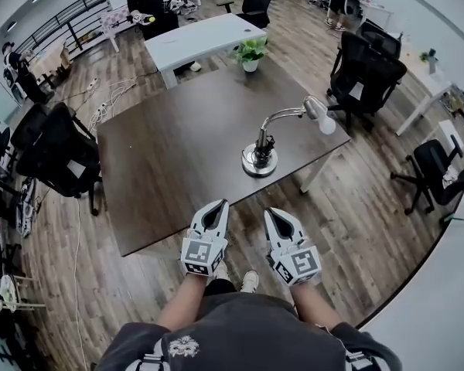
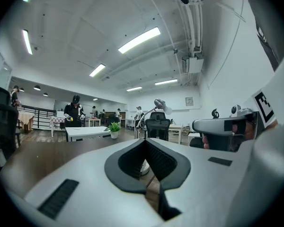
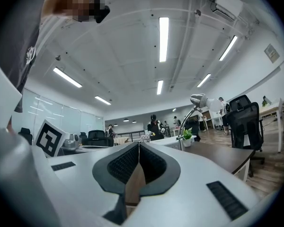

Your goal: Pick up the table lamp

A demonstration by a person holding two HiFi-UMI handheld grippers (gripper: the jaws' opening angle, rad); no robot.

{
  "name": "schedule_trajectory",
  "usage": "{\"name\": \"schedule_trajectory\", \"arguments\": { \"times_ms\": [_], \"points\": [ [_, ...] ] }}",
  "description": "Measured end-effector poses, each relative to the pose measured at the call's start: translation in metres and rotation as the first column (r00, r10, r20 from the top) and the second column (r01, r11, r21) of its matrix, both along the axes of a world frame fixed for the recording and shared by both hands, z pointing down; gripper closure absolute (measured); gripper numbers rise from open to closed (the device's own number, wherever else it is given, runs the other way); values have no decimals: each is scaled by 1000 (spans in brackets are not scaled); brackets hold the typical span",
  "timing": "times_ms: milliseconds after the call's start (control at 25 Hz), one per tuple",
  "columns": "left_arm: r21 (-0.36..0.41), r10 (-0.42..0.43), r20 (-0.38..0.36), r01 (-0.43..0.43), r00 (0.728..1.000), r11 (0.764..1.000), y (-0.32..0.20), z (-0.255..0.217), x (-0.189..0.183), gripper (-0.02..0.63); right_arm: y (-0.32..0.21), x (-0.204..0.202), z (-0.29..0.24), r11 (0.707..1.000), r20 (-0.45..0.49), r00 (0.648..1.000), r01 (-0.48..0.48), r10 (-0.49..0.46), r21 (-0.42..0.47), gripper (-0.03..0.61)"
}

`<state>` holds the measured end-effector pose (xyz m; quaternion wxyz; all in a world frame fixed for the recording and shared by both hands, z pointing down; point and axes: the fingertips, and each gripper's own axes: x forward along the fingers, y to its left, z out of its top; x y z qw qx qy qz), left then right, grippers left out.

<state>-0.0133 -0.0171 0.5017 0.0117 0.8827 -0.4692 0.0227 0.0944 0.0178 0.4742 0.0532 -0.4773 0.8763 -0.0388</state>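
Approach step. Left gripper (image 1: 215,207) and right gripper (image 1: 274,214) are both clenched on nothing. The lamp (image 1: 261,151) stands on the table (image 1: 170,161), ahead of the fingertips and well apart. Next, probably: unclench, reach forward, and close around its neck.

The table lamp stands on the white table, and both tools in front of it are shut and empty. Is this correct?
Not quite. The table lamp stands on the dark brown table, as the head view shows; the white table is farther back. The rest holds: the left tool and the right tool are shut and empty.
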Motion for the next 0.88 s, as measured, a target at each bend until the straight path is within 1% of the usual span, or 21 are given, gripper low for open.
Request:
{"name": "schedule_trajectory", "arguments": {
  "times_ms": [120, 280, 360, 480, 640, 680, 800, 880],
  "points": [
    [-7, 5, 6, -5, 1000, 1000, -11, 1, 3, 606, -14, 1, 2, 1000, 6, 1000, 3, -3, -6, 551],
    [-6, 10, -6, -10, 1000, 1000, -34, 1, 2, 606, -37, -5, 1, 1000, 2, 1000, 11, -11, 2, 551],
    [0, 14, -18, -14, 1000, 1000, -46, 0, -1, 606, -49, -10, 0, 1000, -5, 1000, 14, -14, 4, 551],
    [4, 27, -40, -27, 999, 1000, -68, -2, -1, 606, -71, -11, -3, 1000, -2, 1000, -8, 8, -24, 551],
    [-16, 34, -92, -36, 995, 999, -103, -7, -10, 606, -105, -15, -12, 999, -12, 999, -31, 31, -13, 551],
    [-18, 34, -88, -36, 996, 999, -113, -6, -12, 606, -114, -16, -12, 999, -17, 999, -35, 35, -13, 551],
    [-1, 47, -28, -47, 999, 999, -139, -3, -12, 606, -140, -18, -9, 999, -15, 999, -48, 47, -25, 551],
    [-7, 62, -27, -62, 998, 998, -155, -1, -12, 606, -156, -17, -6, 997, 5, 998, -64, 64, -46, 551]
  ]
}}
